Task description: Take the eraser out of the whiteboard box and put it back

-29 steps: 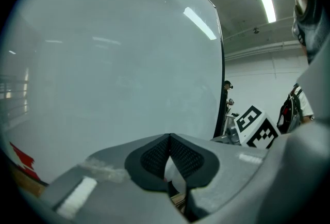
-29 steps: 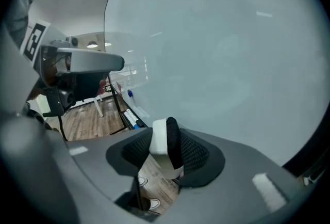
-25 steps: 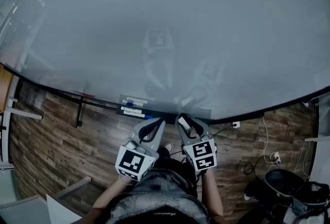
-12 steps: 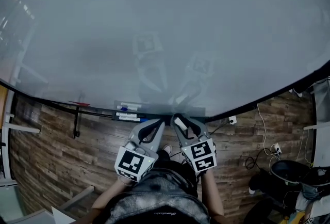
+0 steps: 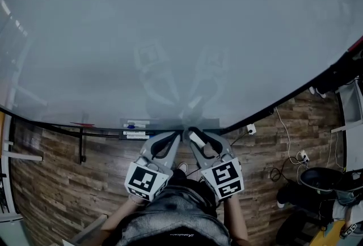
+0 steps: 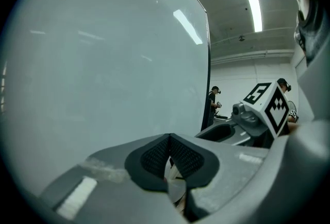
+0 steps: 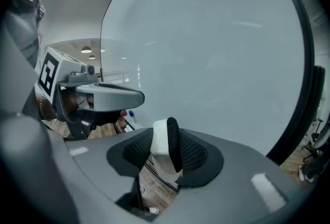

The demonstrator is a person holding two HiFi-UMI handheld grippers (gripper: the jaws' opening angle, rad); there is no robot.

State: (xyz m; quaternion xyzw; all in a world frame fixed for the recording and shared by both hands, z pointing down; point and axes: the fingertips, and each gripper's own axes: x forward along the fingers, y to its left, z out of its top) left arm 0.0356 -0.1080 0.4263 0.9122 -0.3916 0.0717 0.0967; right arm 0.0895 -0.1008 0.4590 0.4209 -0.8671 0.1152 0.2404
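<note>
The eraser (image 7: pixel 165 146), white-backed with black felt, stands on edge between the pads of my right gripper (image 7: pixel 165 156), which is shut on it. In the head view the eraser (image 5: pixel 196 138) sits at that gripper's tip (image 5: pixel 191 134), just below the whiteboard's lower edge and near the dark tray (image 5: pixel 199 123) fixed there. My left gripper (image 5: pixel 176 137) hovers close beside it on the left, jaws shut with nothing between them (image 6: pixel 169 152). Both grippers point at the whiteboard (image 5: pixel 181 29).
Marker pens (image 5: pixel 135 125) lie on the tray left of the grippers. Below is a wooden floor (image 5: pixel 57 182) with a wall socket (image 5: pixel 250 129) and cables (image 5: pixel 286 162) at right. A dark chair base (image 5: pixel 317 181) stands far right. A person (image 6: pixel 213 100) stands beyond the board's edge.
My right gripper has lifted a little with the eraser still in it. The head view has tilted, so the board's lower edge sits lower in frame. The left gripper has barely moved.
</note>
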